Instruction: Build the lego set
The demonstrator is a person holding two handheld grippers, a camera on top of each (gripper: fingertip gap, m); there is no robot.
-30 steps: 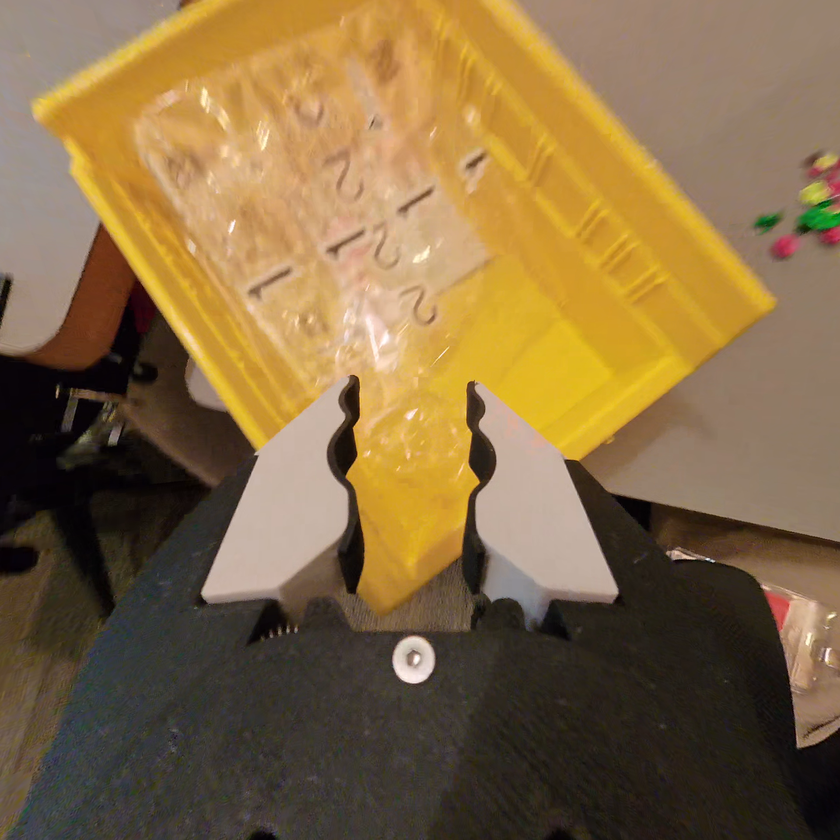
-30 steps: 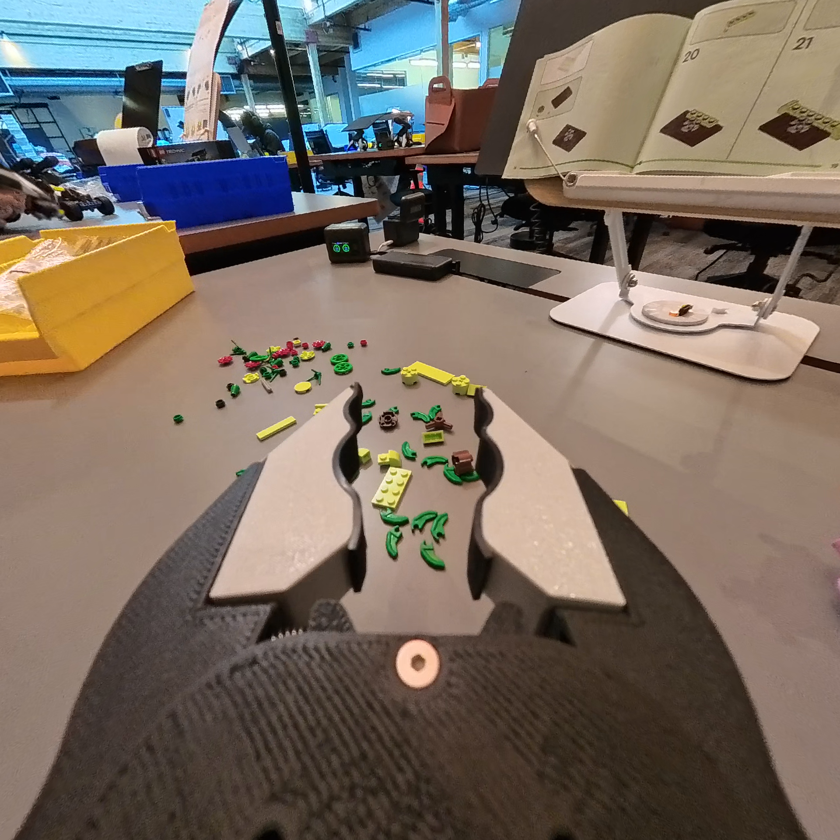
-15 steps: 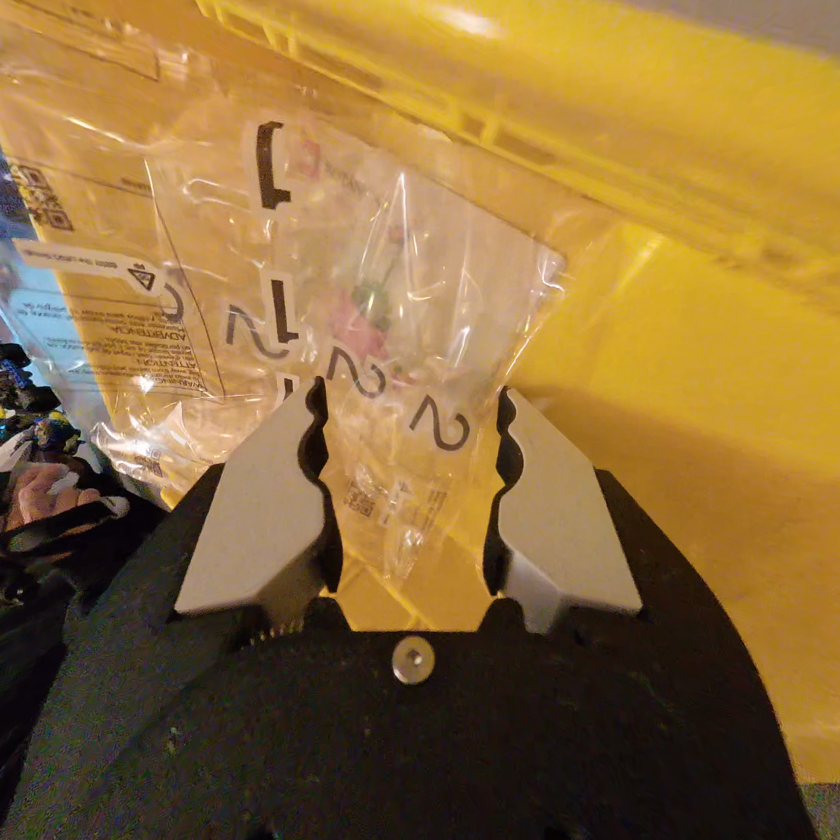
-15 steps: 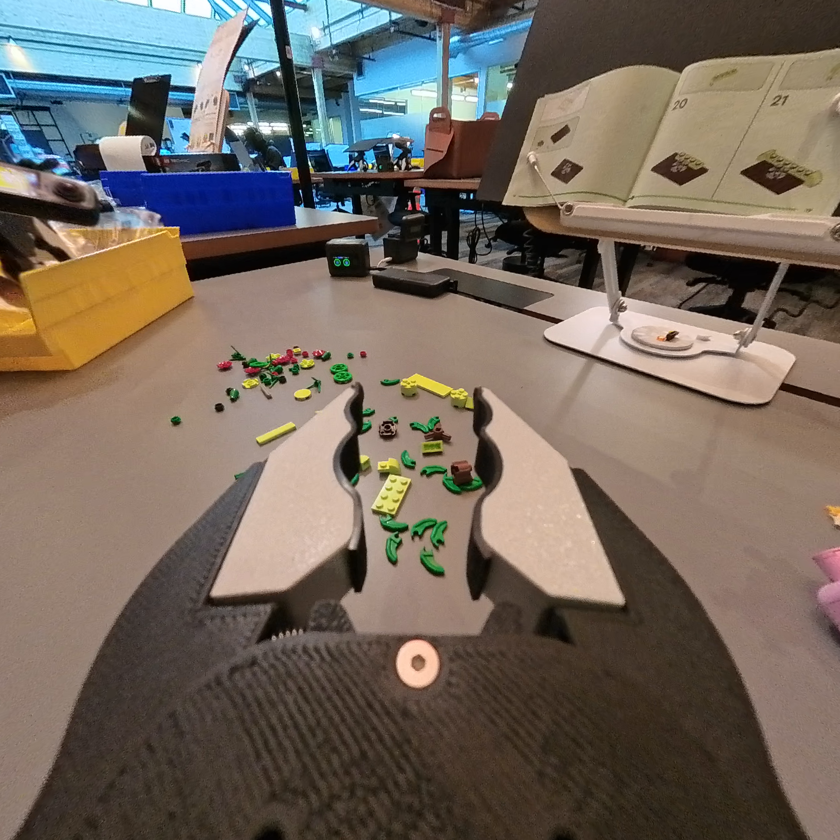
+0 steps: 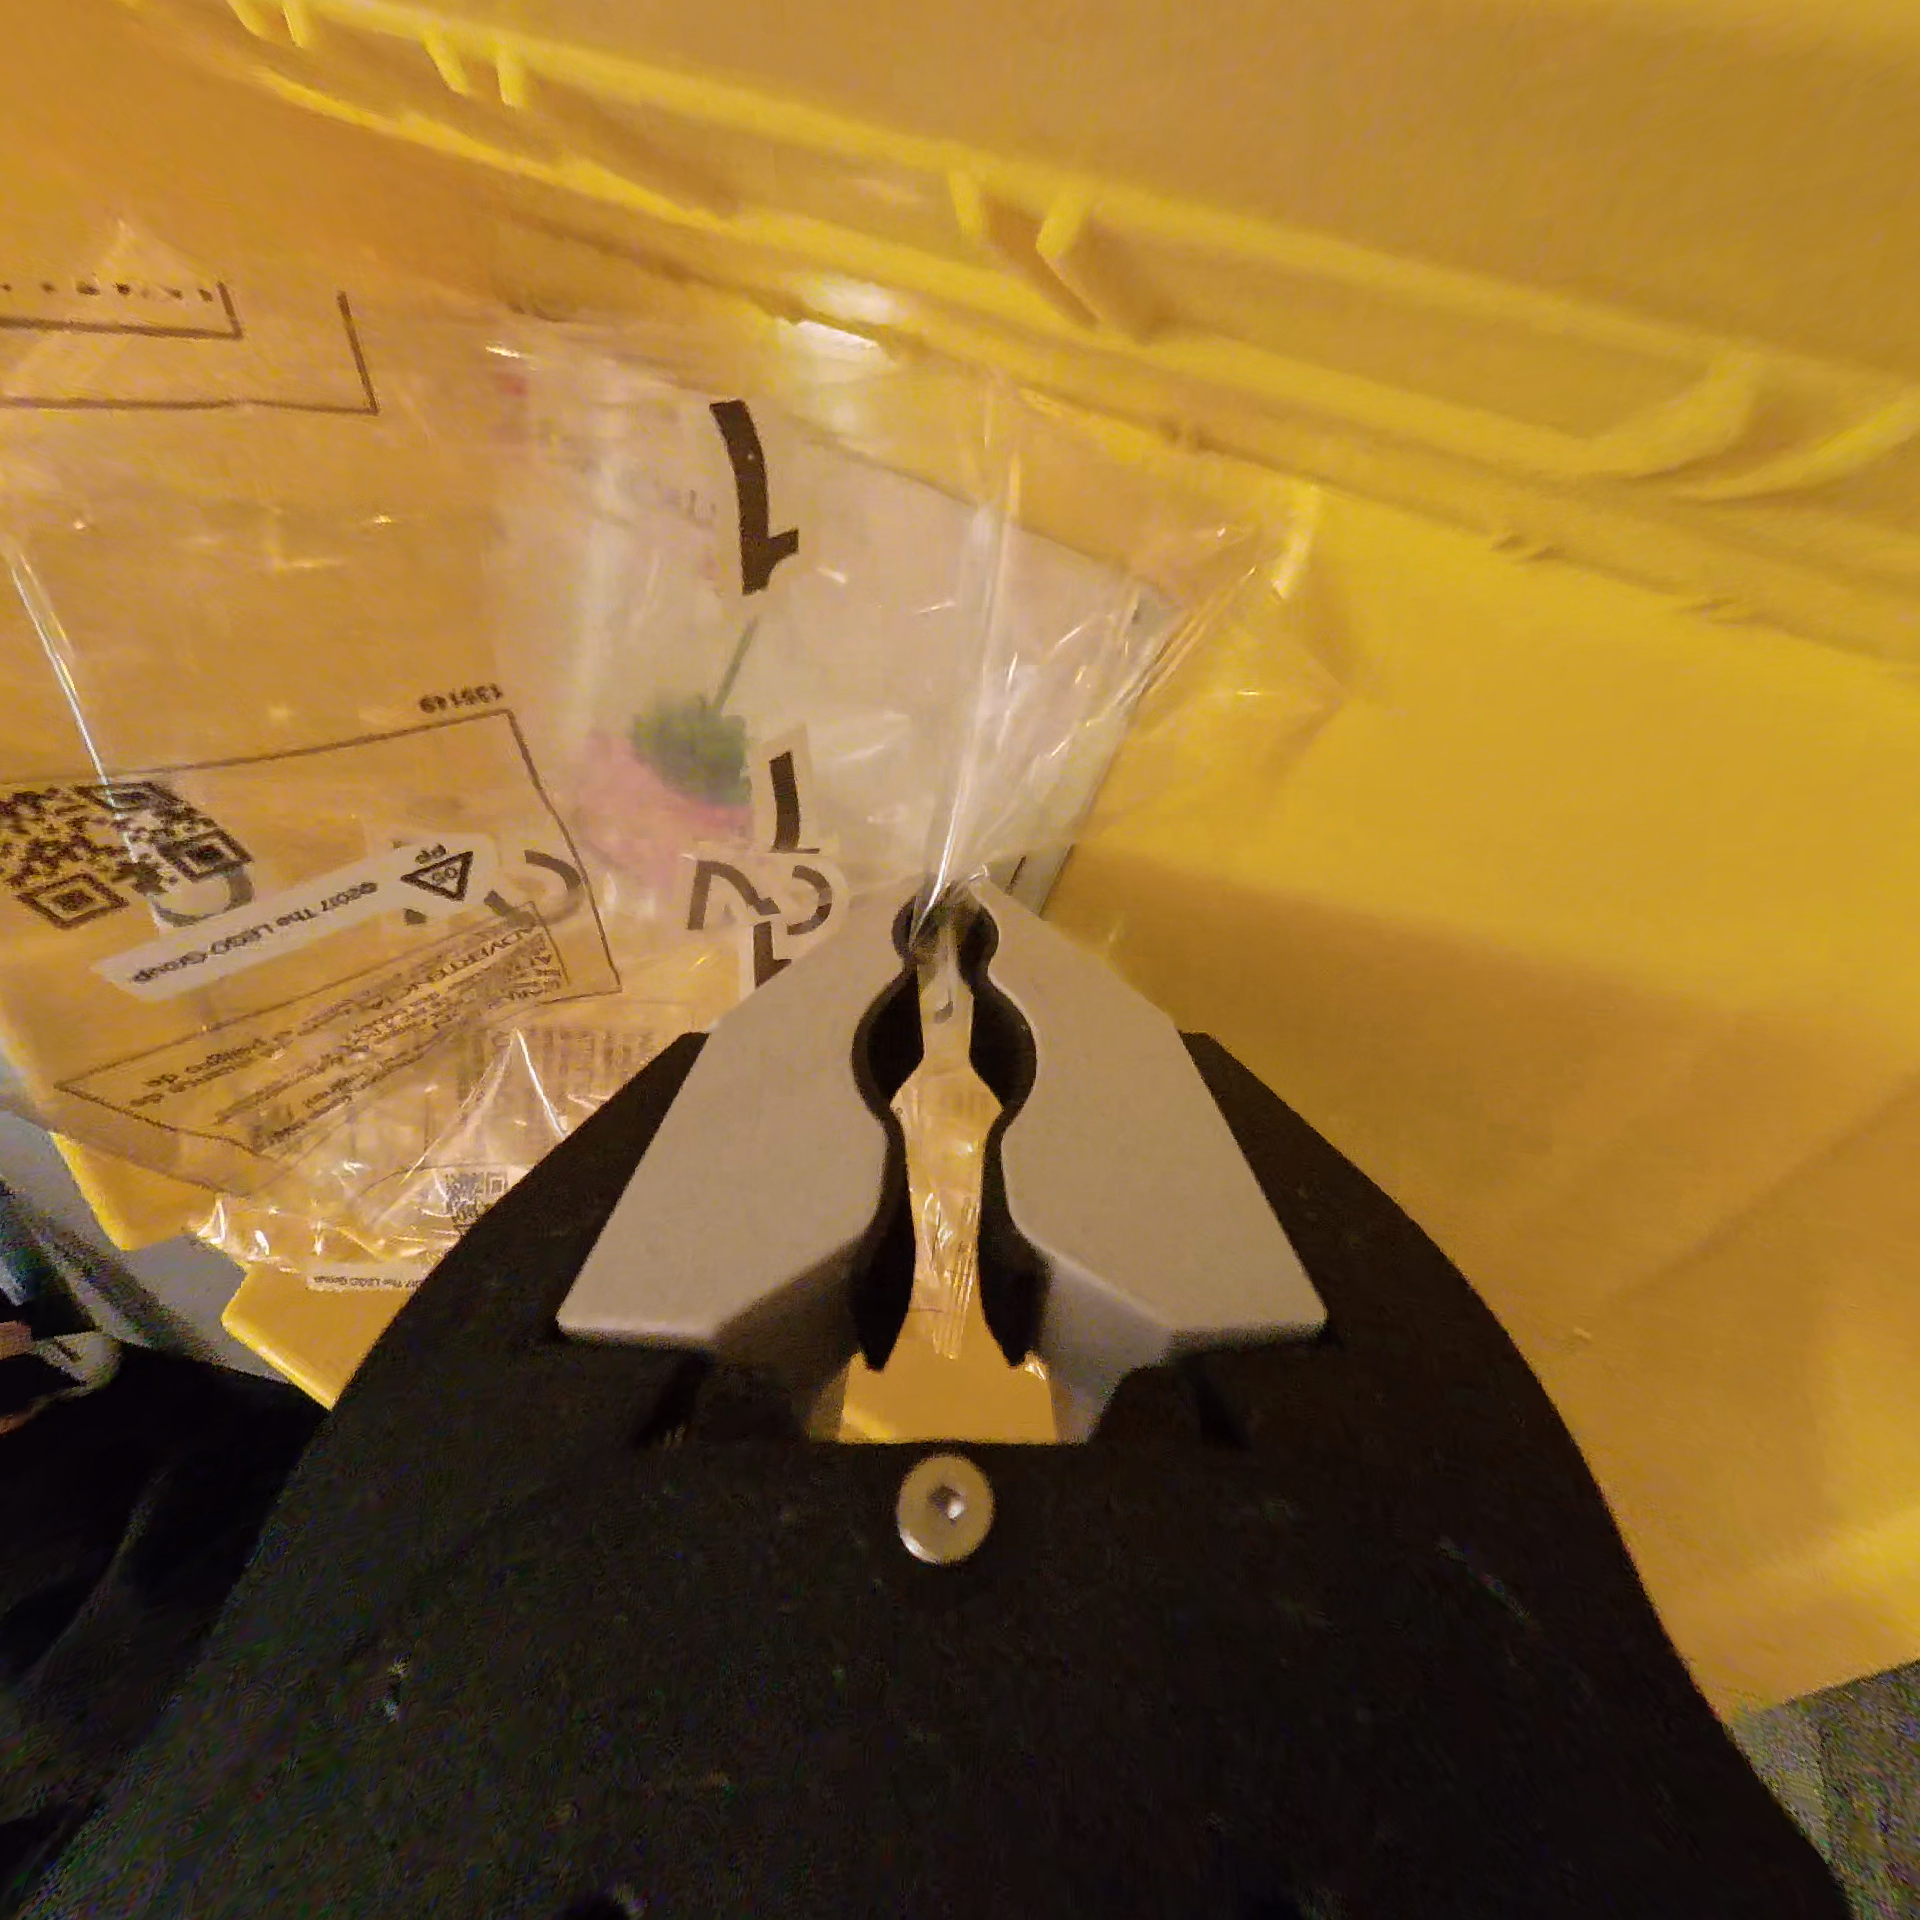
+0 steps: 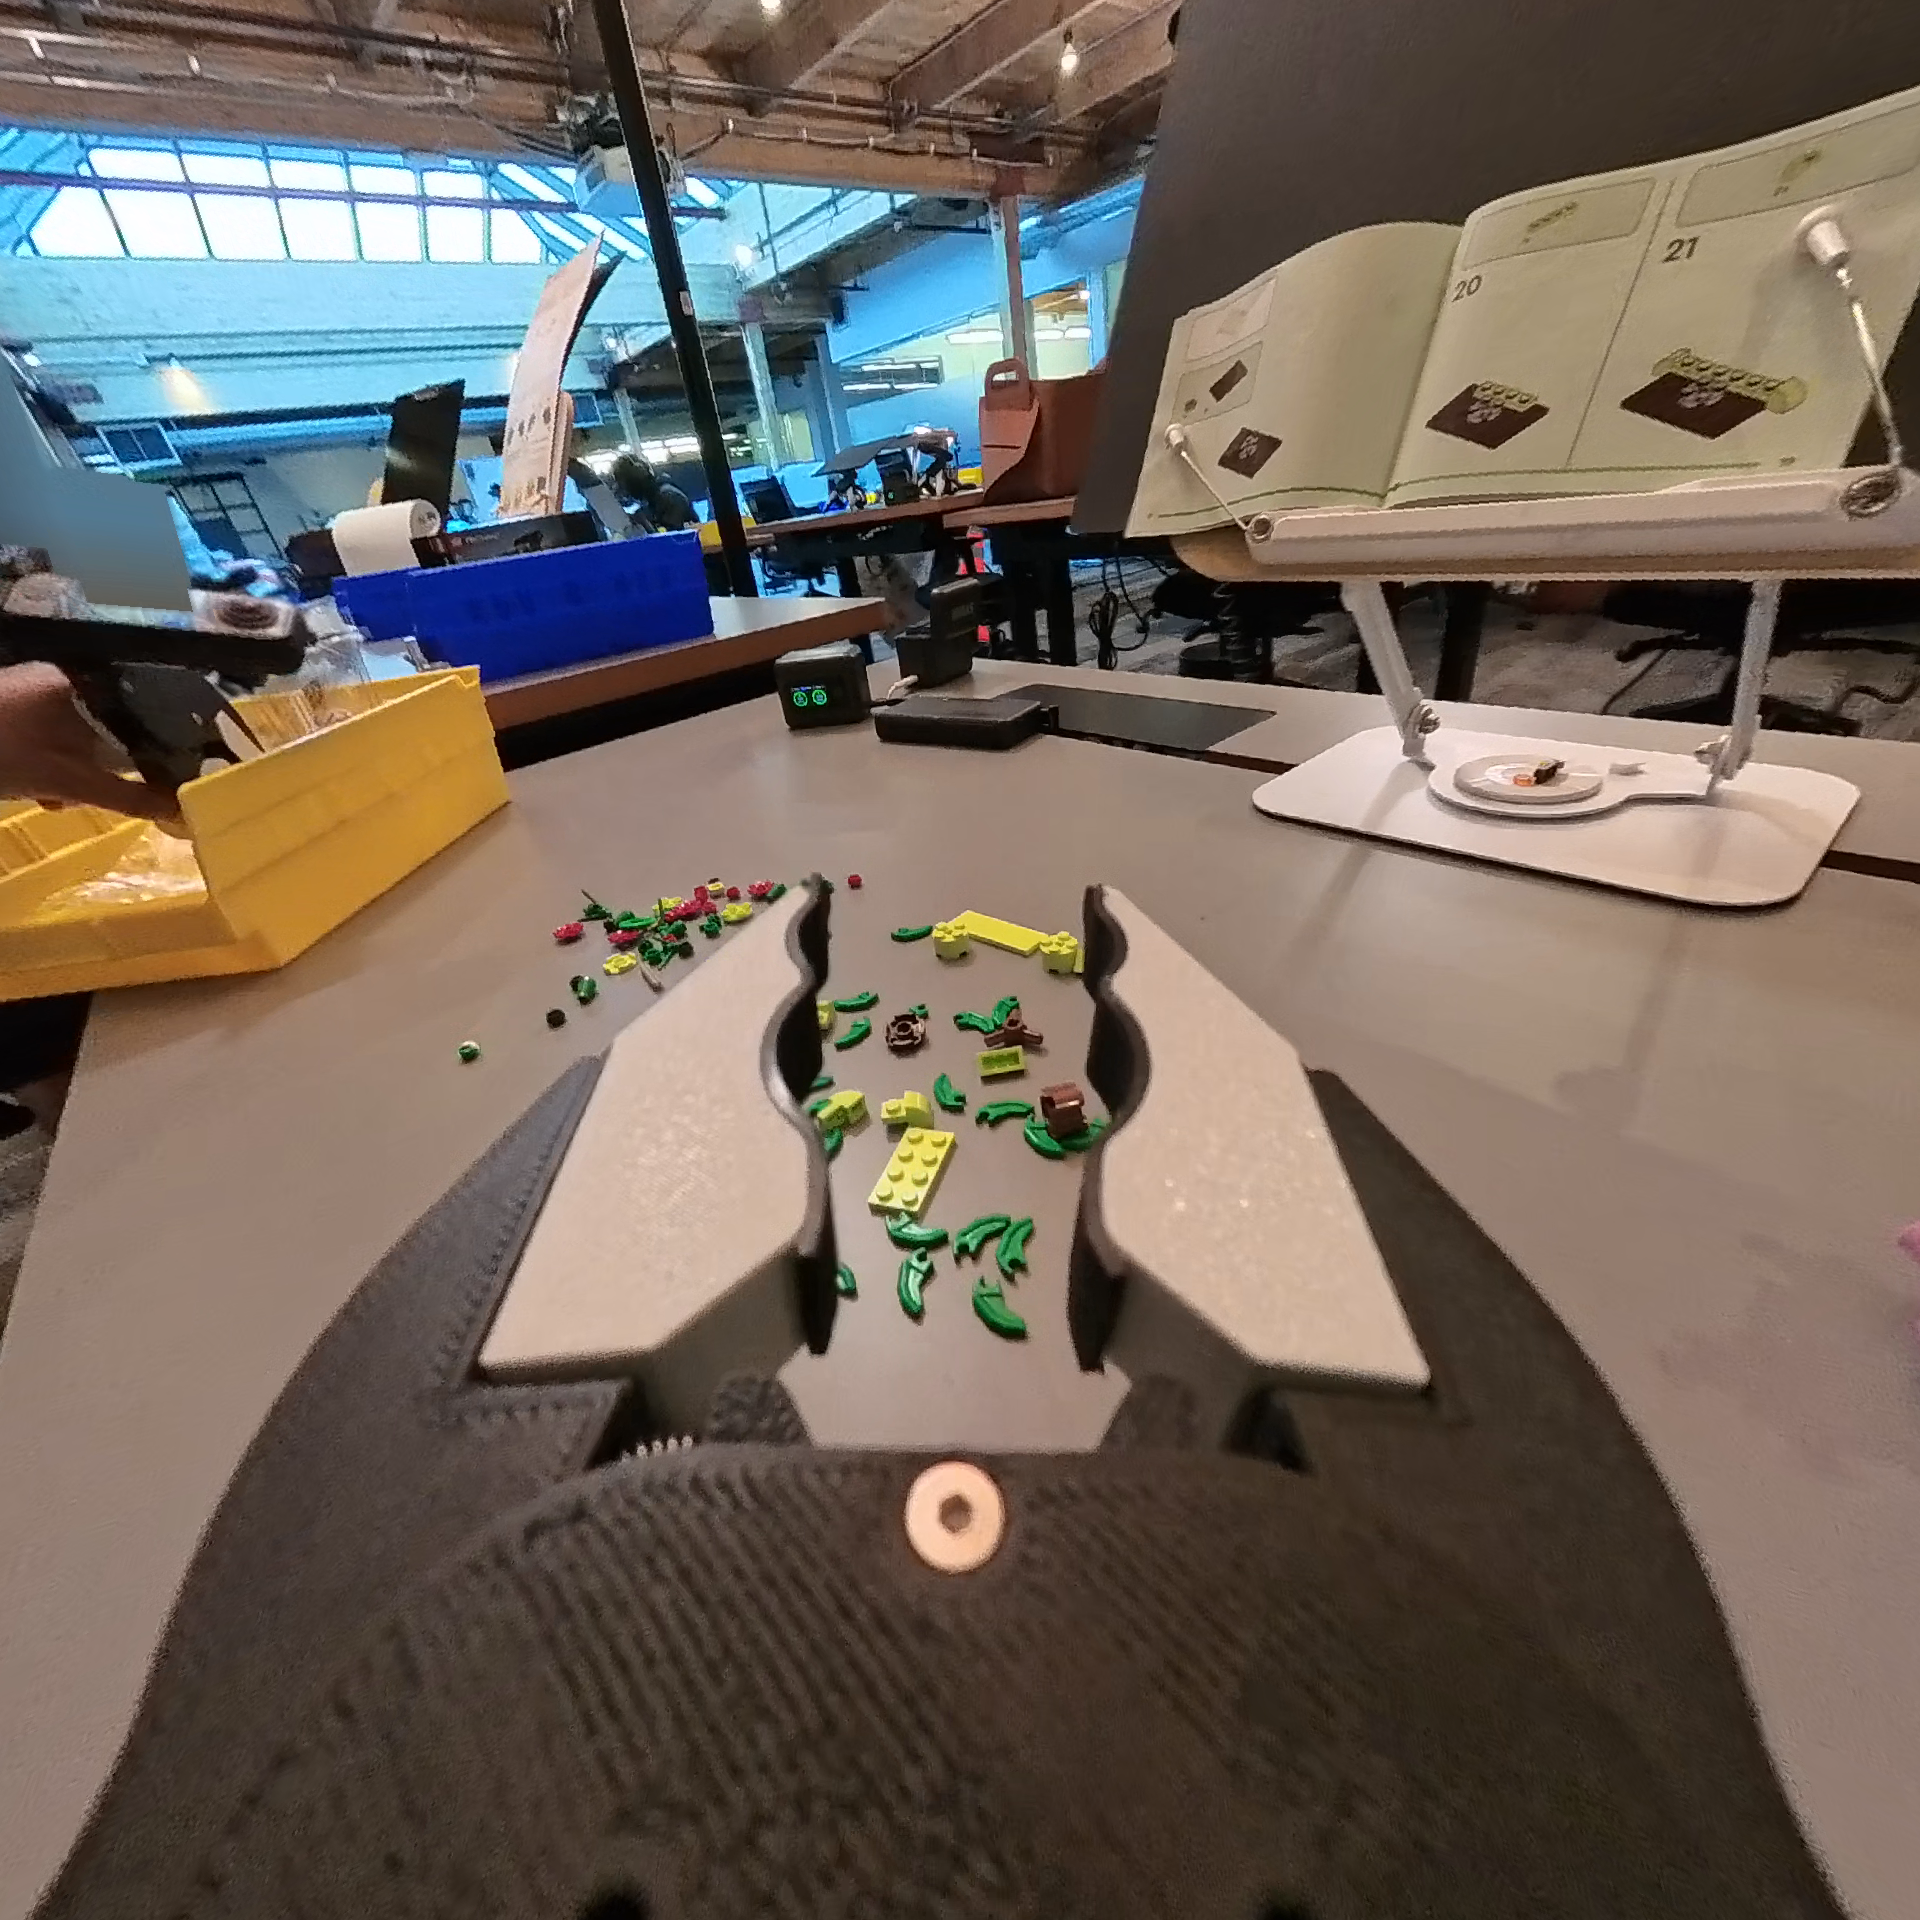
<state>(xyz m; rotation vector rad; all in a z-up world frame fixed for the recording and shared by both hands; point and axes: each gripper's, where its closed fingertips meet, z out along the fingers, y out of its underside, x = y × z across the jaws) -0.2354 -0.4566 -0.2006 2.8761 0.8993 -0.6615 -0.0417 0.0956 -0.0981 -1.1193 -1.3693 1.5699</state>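
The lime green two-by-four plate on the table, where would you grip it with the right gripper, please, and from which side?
Probably across its long edges. The lime green plate lies flat, studs up, between the open right gripper's fingers, its long axis roughly along them. Come from above, tilted steeply down: it is too thin to catch from the side.

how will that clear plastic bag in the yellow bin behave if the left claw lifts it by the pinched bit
Probably floppy: the clear plastic bag is thin, creased film, bunched where the left claw pinches it. Likely light, holding few small pieces. It may slip, being glossy.
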